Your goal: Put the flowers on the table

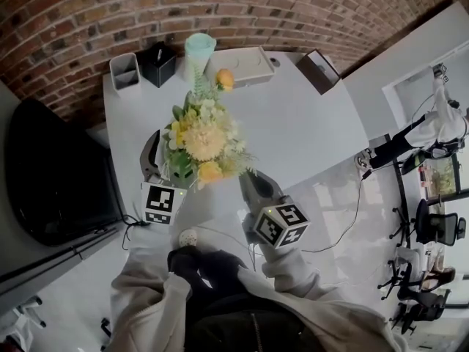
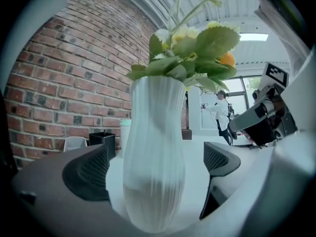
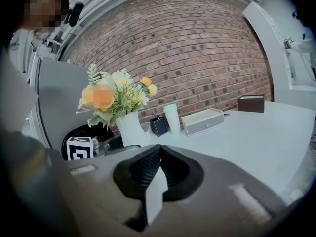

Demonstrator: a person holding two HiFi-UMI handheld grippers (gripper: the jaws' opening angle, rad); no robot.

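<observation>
A bunch of yellow, white and orange flowers (image 1: 201,141) stands in a white ribbed vase (image 2: 153,172) on the white table (image 1: 308,130). In the head view the blooms hide most of the vase. My left gripper (image 2: 157,167) is open around the vase's lower body, with a gap showing between each pad and the vase. In the head view the left gripper (image 1: 167,160) sits at the bouquet's left. My right gripper (image 1: 249,180) is shut and empty, just right of the bouquet. The right gripper view shows the flowers (image 3: 111,98) and vase (image 3: 129,127) upright beyond its shut jaws.
Along the brick wall stand a grey holder (image 1: 124,70), a black box (image 1: 157,63), a pale green cup (image 1: 199,50), a white drawer box (image 1: 245,66) and a brown box (image 1: 320,70). A dark cabinet (image 1: 58,174) lies left of the table. A cable (image 1: 352,218) trails at the right.
</observation>
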